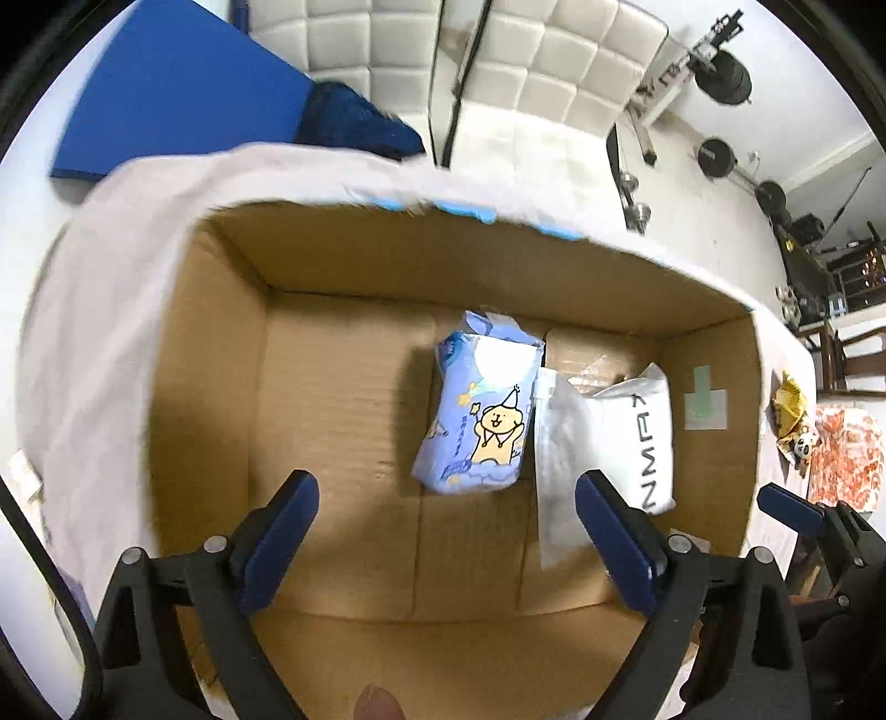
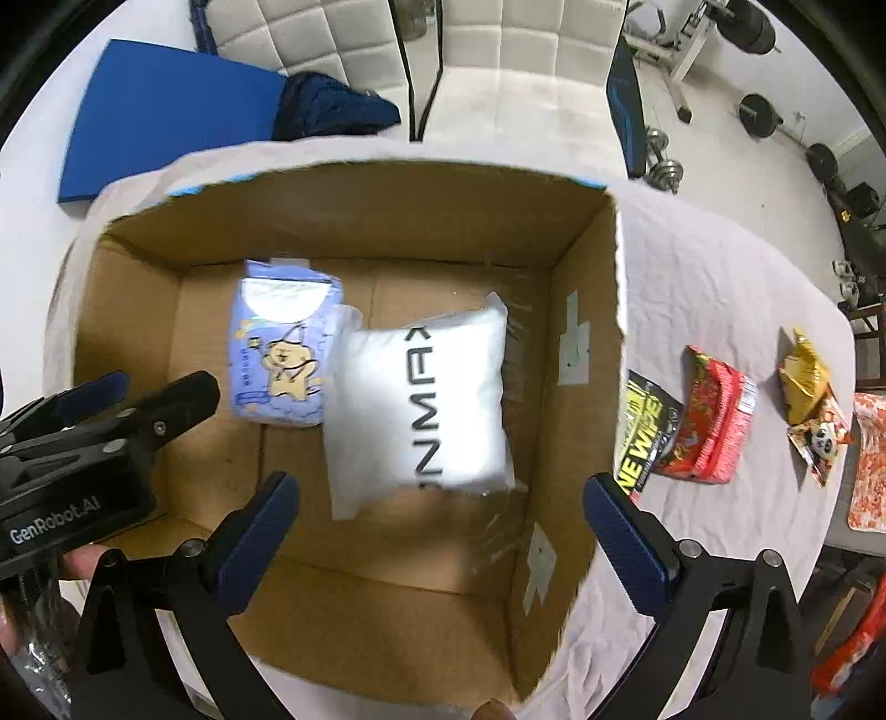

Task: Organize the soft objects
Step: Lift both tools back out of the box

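An open cardboard box [image 1: 221,354] [image 2: 587,343] stands on a cloth-covered table. Inside lie a blue pack with a cartoon bear [image 1: 479,410] [image 2: 282,349] and a white pillow-like bag with black letters [image 1: 642,437] [image 2: 421,399], side by side and touching. My left gripper [image 1: 443,498] is open and empty above the box floor, near the blue pack. My right gripper [image 2: 437,498] is open and empty above the box's near side, over the white bag. The left gripper also shows at the left of the right wrist view [image 2: 127,410].
On the cloth right of the box lie a black and yellow wipes pack [image 2: 642,437], a red pack [image 2: 709,415], a gold bag with a panda [image 2: 811,399] [image 1: 792,421] and an orange patterned item [image 2: 869,471]. A blue mat [image 2: 160,111] and white chairs [image 2: 343,39] are behind.
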Demonstrator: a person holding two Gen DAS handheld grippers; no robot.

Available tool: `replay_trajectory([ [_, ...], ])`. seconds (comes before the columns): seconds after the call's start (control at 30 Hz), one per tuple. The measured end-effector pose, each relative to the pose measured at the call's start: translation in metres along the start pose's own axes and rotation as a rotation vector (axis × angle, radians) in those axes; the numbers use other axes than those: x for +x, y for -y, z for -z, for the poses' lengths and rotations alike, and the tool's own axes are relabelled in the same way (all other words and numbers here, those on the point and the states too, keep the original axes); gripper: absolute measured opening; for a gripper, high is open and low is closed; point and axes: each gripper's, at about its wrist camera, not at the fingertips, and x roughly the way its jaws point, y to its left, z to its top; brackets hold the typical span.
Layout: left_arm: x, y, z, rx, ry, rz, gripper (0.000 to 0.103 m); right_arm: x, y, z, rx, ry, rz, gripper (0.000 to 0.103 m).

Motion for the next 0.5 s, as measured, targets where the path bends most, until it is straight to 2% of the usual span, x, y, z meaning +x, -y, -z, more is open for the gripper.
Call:
replay_trajectory([
  [0.17, -0.048, -0.008, 0.024, -0.027, 0.060, -0.002, 0.095, -0.037, -0.003, 0.020, 0.015, 0.075, 0.000, 0.103],
  [0.27, -0.075, -0.006, 0.042, -0.026, 0.111, -0.038, 0.095, -0.060, -0.005, 0.036, 0.020, 0.124, 0.011, 0.103],
  [0.5, -0.115, 0.022, 0.073, 0.029, 0.191, -0.081, 0.095, -0.101, -0.002, 0.078, 0.040, 0.198, 0.005, 0.103],
])
